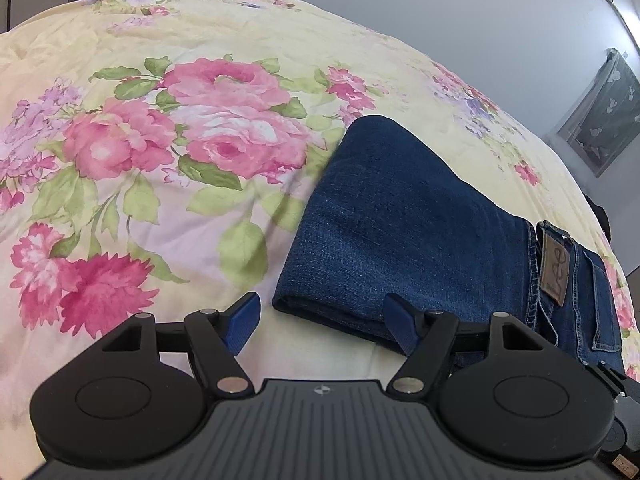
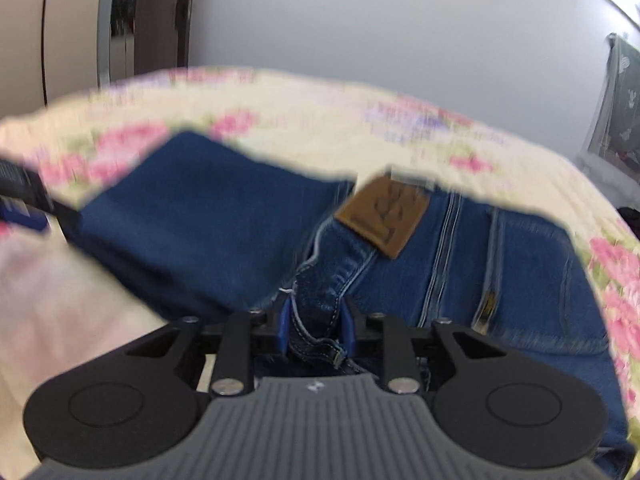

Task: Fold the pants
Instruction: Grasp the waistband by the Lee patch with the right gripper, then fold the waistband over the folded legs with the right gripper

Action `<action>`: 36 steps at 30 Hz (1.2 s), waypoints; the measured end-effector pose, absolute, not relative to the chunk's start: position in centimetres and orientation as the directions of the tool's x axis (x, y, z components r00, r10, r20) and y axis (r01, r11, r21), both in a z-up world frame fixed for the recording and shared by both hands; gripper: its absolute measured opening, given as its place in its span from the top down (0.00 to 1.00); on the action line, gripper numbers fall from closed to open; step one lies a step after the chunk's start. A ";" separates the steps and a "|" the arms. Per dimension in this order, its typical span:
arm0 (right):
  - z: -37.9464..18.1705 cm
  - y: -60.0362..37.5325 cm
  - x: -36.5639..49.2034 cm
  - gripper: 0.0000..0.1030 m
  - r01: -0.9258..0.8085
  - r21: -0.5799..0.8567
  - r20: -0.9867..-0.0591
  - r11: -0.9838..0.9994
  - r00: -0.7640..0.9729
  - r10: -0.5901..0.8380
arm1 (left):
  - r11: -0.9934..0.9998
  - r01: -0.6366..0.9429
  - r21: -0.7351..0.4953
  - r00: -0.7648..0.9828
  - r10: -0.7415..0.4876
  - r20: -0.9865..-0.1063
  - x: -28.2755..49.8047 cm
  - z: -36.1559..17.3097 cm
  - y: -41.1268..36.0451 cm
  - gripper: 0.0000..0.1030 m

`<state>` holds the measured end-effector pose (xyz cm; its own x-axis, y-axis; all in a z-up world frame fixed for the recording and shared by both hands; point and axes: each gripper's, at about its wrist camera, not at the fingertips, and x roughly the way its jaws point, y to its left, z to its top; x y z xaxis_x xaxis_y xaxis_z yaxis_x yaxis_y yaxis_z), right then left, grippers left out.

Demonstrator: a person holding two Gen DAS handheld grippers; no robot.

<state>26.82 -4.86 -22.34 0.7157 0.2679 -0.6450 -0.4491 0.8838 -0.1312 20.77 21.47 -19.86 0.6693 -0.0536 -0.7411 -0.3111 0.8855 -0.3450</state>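
Folded blue jeans [image 1: 400,224] lie on a flower-print bedspread [image 1: 180,152], their brown leather patch [image 1: 554,276] toward the right. My left gripper [image 1: 324,324] hovers open just before the near folded edge, with nothing between its blue pads. In the blurred right wrist view the jeans [image 2: 200,216] fill the middle, the brown patch [image 2: 384,216] above my fingers. My right gripper [image 2: 316,326] is shut on a bunched piece of the jeans' waistband, the denim squeezed between both blue pads. Part of the left gripper [image 2: 24,196] shows at the left edge.
The bedspread [image 2: 320,120] spreads wide on the left and behind the jeans. A grey wall [image 1: 460,20] rises beyond the bed, with a dark hanging picture [image 1: 604,116] at the right. A wardrobe [image 2: 80,24] stands at the back left.
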 end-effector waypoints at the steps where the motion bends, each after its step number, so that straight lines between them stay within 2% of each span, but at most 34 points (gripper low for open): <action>1: -22.2 -4.8 26.8 0.72 -0.453 -0.137 -0.643 0.881 0.717 0.269 | 0.884 -0.313 -0.346 0.669 -0.053 -0.741 20.8 -19.9 21.5 0.20; 2: -21.8 -4.8 26.8 0.72 -0.452 -0.128 -0.641 0.883 0.717 0.274 | 0.884 -0.313 -0.346 0.669 -0.053 -0.741 20.7 -19.9 21.5 0.20; 4: -20.5 -5.6 26.7 0.62 -0.462 -0.053 -0.636 0.885 0.699 0.327 | 0.887 -0.313 -0.340 0.667 -0.050 -0.744 20.7 -19.9 21.6 0.20; 8: -17.9 -7.7 25.7 0.62 -0.454 0.084 -0.557 0.887 0.717 0.420 | 0.888 -0.313 -0.336 0.667 -0.047 -0.744 20.6 -19.8 21.6 0.20; 11: -17.5 -8.6 26.4 0.62 -0.400 0.132 -0.512 0.907 0.756 0.407 | 0.887 -0.318 -0.336 0.662 -0.046 -0.748 20.6 -19.9 21.5 0.20; 13: -18.9 -8.9 27.7 0.62 -0.338 0.128 -0.548 0.933 0.760 0.350 | 0.887 -0.316 -0.335 0.661 -0.047 -0.749 20.7 -20.0 21.3 0.20; 15: -21.6 -8.4 29.4 0.62 -0.320 0.081 -0.653 0.944 0.698 0.293 | 0.887 -0.315 -0.337 0.659 -0.051 -0.750 20.8 -19.9 21.1 0.20; 17: -21.8 -8.3 29.3 0.63 -0.329 0.073 -0.646 0.942 0.704 0.296 | 0.886 -0.312 -0.344 0.660 -0.059 -0.749 20.9 -19.9 20.9 0.20; 19: -20.0 -9.3 29.0 0.64 -0.329 0.150 -0.614 0.932 0.708 0.349 | 0.884 -0.307 -0.352 0.661 -0.068 -0.747 20.8 -19.9 20.9 0.19; 21: -18.3 -11.2 28.6 0.58 -0.309 0.235 -0.560 0.921 0.732 0.389 | 0.882 -0.318 -0.348 0.652 -0.063 -0.755 20.8 -20.2 21.1 0.19; 22: -17.6 -12.1 28.4 0.51 -0.292 0.250 -0.540 0.923 0.749 0.384 | 0.880 -0.325 -0.346 0.650 -0.058 -0.758 20.7 -20.3 21.3 0.19; 23: -17.0 -13.1 28.4 0.50 -0.271 0.260 -0.527 0.927 0.765 0.372 | 0.877 -0.331 -0.348 0.650 -0.055 -0.758 20.7 -20.4 21.4 0.19; 28: -15.8 -19.2 28.7 0.50 -0.102 0.333 -0.504 0.937 0.821 0.268 | 0.881 -0.336 -0.334 0.671 -0.025 -0.741 19.9 -20.0 21.3 0.19; 31: -15.7 -23.1 28.7 0.49 0.001 0.348 -0.514 0.938 0.836 0.190 | 0.893 -0.316 -0.321 0.691 -0.015 -0.723 19.6 -19.3 20.7 0.19; 36: -16.4 -29.0 27.9 0.39 0.116 0.411 -0.551 0.904 0.822 0.146 | 0.911 -0.262 -0.317 0.732 -0.027 -0.681 19.6 -17.7 19.0 0.19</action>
<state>27.90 -29.01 -16.45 0.8215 0.1456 -0.5512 0.1158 0.9041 0.4113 19.63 19.01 -17.71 0.7315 -0.0266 -0.6813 -0.2623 0.9113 -0.3173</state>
